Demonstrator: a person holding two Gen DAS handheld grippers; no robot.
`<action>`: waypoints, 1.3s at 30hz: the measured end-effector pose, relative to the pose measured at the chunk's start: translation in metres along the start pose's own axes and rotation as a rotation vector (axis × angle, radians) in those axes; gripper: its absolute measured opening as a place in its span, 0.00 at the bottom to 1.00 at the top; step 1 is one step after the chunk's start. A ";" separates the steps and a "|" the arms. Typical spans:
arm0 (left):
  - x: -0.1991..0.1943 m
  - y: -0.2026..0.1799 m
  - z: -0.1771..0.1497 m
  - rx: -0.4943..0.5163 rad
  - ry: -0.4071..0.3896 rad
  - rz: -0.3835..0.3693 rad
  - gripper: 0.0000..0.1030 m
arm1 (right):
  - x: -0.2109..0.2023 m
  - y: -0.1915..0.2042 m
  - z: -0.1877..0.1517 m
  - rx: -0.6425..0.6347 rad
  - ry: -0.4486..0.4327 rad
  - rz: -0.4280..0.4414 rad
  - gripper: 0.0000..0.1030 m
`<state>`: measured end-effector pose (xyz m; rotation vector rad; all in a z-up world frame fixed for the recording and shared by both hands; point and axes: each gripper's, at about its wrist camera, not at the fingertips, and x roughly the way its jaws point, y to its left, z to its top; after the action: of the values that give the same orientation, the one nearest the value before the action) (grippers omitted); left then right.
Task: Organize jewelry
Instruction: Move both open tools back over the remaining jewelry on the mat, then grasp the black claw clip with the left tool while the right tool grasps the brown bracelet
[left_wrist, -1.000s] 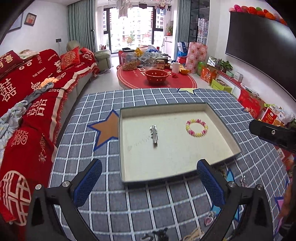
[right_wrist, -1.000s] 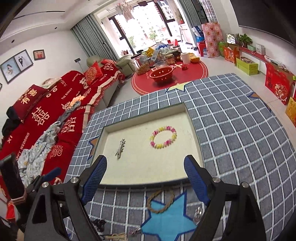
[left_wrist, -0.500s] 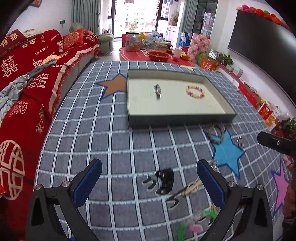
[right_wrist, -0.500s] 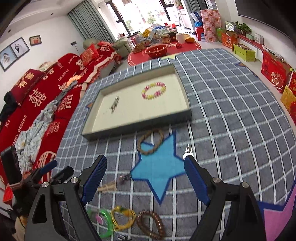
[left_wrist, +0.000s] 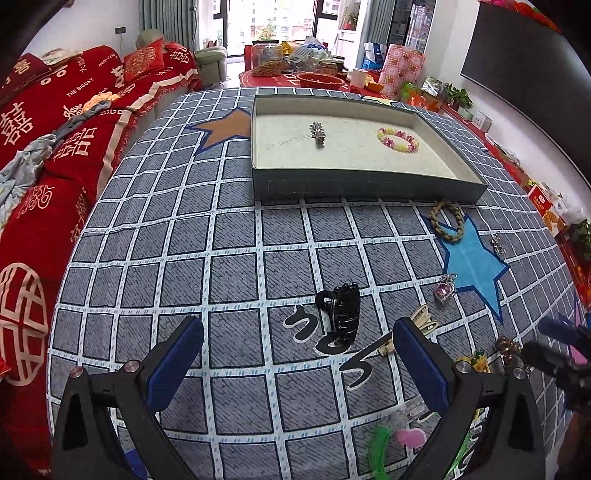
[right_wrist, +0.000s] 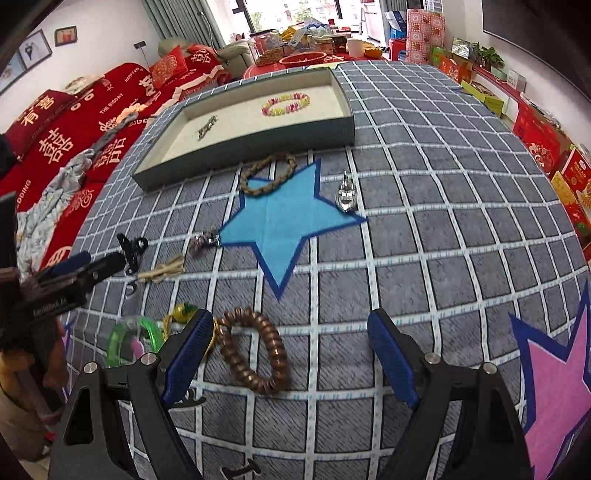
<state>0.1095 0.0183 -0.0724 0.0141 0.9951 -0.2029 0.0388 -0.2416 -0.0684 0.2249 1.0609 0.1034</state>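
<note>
Grey checked cloth with coloured stars covered the table, and a red-draped sofa was seen beyond its left edge. Both pairs of jaws were held wide apart with nothing between the pads.

Through the left gripper, a black claw clip was shown just ahead of the jaws, nearly midway between them. A beige hair clip lay at the tip of the right-hand pad, and a pink gem clip lay further ahead on that side. Far ahead stood the tray, with a silver clip and a pastel bead bracelet lying well apart inside it.

Only the right view gave the copper coil bracelet clearly: it lay between the jaws of the right gripper, close to the left-hand pad. A green bangle and a yellow piece were seen outside that pad. Ahead, a braided rope bracelet overlapped the top of the blue star, and a silver brooch lay at its right point.

In the left view the coil bracelet was mostly hidden by the other gripper.
</note>
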 end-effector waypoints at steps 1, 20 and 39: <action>0.001 -0.001 0.000 0.000 0.002 0.001 1.00 | 0.001 -0.001 -0.003 -0.002 0.006 0.000 0.85; 0.021 -0.013 0.004 0.042 0.014 0.039 0.87 | 0.019 0.036 -0.017 -0.187 0.032 -0.145 0.79; 0.010 -0.009 0.004 0.039 -0.028 -0.029 0.29 | 0.011 0.030 -0.011 -0.137 0.015 -0.125 0.22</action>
<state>0.1168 0.0069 -0.0776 0.0330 0.9640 -0.2483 0.0353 -0.2085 -0.0761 0.0339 1.0758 0.0644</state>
